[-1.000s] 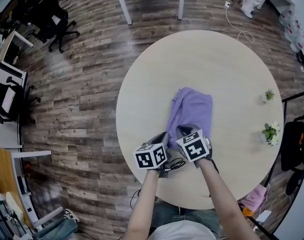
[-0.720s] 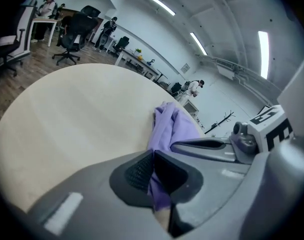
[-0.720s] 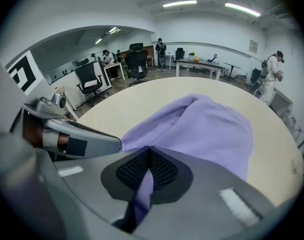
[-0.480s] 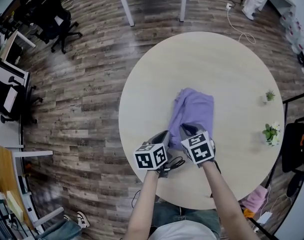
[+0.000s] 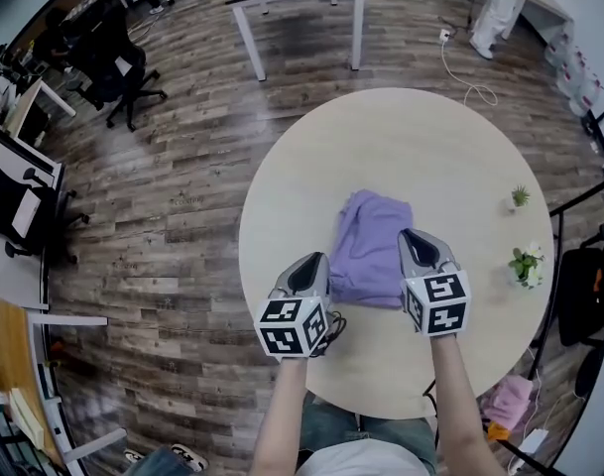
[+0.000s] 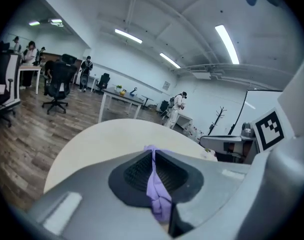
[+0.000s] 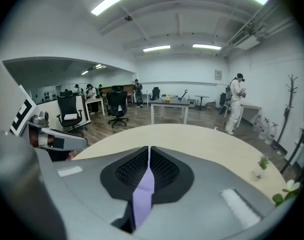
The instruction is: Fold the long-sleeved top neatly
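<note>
I hold the purple top (image 5: 369, 246) by its near edge, pinched tight in left gripper (image 5: 307, 272) and right gripper (image 5: 421, 248), over the round table (image 5: 401, 137).

The left tongs (image 5: 314, 261) and the right tongs (image 5: 413, 236) are shaped from smooth, pale grey moulded plastic, and black ribbed pads (image 7: 166, 171) are set into the inner faces. Each is fitted with a white cube (image 5: 293, 326) printed with black square markers. A whitish shirt (image 5: 361, 459) and blue-grey trousers (image 5: 331, 419) are worn by the person.
</note>
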Available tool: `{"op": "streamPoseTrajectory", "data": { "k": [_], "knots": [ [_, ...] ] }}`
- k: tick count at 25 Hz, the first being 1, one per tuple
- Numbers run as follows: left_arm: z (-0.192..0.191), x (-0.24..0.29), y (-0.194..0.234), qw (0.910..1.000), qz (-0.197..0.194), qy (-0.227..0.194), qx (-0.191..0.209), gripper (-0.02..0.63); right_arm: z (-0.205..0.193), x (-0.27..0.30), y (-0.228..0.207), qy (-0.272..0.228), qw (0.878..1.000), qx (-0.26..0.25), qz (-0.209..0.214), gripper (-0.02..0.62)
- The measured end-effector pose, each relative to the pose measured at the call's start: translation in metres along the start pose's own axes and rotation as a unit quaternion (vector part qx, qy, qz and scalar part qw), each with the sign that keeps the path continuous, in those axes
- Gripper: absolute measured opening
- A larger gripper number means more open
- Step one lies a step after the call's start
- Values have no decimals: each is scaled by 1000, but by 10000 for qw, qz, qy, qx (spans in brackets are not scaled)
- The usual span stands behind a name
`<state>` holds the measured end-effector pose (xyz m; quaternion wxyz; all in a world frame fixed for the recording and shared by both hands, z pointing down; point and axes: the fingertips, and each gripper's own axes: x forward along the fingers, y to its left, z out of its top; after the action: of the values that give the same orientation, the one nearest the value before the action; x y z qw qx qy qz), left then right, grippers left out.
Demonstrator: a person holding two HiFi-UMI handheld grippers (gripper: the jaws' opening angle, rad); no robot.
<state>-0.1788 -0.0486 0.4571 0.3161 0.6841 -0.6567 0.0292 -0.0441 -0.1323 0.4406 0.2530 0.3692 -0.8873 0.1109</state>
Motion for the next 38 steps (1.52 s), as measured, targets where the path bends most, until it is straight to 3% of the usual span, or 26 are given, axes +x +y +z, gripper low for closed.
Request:
{"op": "streamPoseTrajectory", "data": {
  "k": [4, 9, 18, 23, 38],
  "knots": [
    [47, -24, -19, 9974, 83, -503, 510, 20, 43, -44, -20, -687, 9966, -55, -441, 31],
    [99, -55, -46, 9875, 236, -1150, 1056, 20, 86, -97, -33, -1406, 9862, -220, -849, 15],
    [151, -110, -84, 9656, 464, -1954, 1651, 6, 120, -169, -44, -2200, 9685, -65, -1164, 15],
    [156, -132, -92, 9608, 536, -2168, 1644, 5, 124, -195, -49, -2411, 9613, 5, -1331, 15],
    [161, -152, -104, 9512, 745, -2310, 1908, 5, 123, -220, -54, -2626, 9548, 173, -1383, 15]
  ]
}}
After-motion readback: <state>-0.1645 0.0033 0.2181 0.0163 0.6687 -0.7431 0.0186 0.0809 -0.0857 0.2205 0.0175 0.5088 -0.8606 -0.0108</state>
